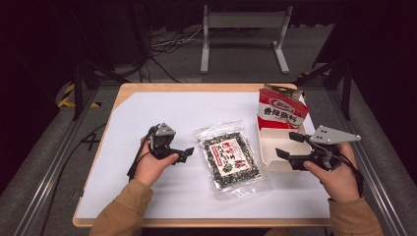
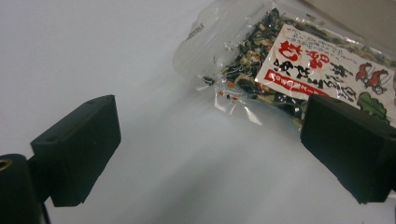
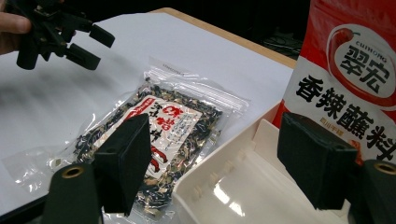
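Observation:
A clear bag of dark dried flakes with a red and white label [image 1: 231, 157] lies flat in the middle of the white sheet. My left gripper [image 1: 186, 155] hovers just left of it, open, with nothing between its jaws. In the left gripper view the bag [image 2: 299, 60] lies ahead and to the right of the left gripper [image 2: 210, 154]. My right gripper [image 1: 288, 145] stands open over the white tray [image 1: 263, 147], empty. A red and white pouch [image 1: 280, 110] stands at the tray's far end. The right gripper view shows the right gripper [image 3: 215, 158], tray [image 3: 224, 182], pouch [image 3: 355, 70], bag [image 3: 173, 126] and left gripper [image 3: 88, 44].
A white sheet [image 1: 162, 108] covers most of the wooden table, whose edge [image 1: 196, 87] shows at the back. A white metal stand [image 1: 243, 34] and cables sit on the floor beyond. Metal rails run along both sides of the table.

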### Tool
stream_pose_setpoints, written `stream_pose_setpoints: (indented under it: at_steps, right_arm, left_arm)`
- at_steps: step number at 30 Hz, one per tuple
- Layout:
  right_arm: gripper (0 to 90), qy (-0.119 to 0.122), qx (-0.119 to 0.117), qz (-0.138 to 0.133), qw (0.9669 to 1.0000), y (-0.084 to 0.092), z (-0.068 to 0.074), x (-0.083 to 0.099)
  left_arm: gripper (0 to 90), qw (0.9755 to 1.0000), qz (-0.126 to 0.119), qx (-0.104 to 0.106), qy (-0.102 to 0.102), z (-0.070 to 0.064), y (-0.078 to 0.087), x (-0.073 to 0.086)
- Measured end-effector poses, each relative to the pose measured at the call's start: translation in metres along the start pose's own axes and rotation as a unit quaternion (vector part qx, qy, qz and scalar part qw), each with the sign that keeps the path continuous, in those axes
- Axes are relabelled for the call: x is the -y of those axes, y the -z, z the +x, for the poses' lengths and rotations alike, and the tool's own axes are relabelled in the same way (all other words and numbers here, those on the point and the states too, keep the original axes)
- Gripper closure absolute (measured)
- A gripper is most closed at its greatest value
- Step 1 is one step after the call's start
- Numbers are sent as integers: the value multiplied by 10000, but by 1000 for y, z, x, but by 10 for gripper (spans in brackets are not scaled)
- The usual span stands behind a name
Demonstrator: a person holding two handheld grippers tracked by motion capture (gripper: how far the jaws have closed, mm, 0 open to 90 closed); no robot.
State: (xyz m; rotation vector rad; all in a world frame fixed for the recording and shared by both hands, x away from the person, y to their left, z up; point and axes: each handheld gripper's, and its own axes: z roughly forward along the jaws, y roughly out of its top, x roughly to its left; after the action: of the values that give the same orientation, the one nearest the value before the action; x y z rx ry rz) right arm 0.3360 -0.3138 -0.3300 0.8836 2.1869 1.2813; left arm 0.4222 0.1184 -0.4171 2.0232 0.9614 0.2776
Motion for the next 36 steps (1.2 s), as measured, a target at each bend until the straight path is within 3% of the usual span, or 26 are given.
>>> stream_pose_setpoints:
  at_steps: [2, 10, 12, 16, 19, 21, 23, 30, 33, 36]
  right_arm:
    - [270, -7, -2, 13, 10000, 1, 1, 1]
    - [269, 23, -12, -40, 10000, 3, 2, 1]
    - [269, 26, -27, -48, 10000, 3, 3, 0]
    - [269, 44, -32, -46, 10000, 3, 3, 1]
    - [269, 46, -27, -47, 10000, 4, 3, 1]
    - [269, 37, -28, -48, 10000, 4, 3, 1]
    - [268, 37, -44, -47, 10000, 4, 3, 1]
    - [268, 52, -55, -11, 10000, 2, 4, 2]
    - [266, 41, -75, -25, 10000, 3, 4, 2]
    - [266, 33, -94, -27, 9999, 2, 3, 2]
  left_arm:
    - [59, 10000, 66, 61, 10, -1, -5, -3]
    - [76, 9999, -43, 66, 75, 3, -23, -16]
    - [97, 9999, -10, 141, -39, 5, -29, -18]
    - [172, 9998, -36, 7, -197, 4, -35, -24]
    - [191, 9998, -169, 71, -9, 7, -40, -26]
    - [232, 9992, 77, 346, 186, 13, -47, -27]
    - [217, 9988, 103, 390, 264, 15, -50, -28]
    - [238, 9987, 151, 344, 353, 15, -61, -31]
    - [238, 9977, 259, 415, 459, 17, -67, -28]
    - [273, 9972, 301, 518, 437, 17, -72, -26]
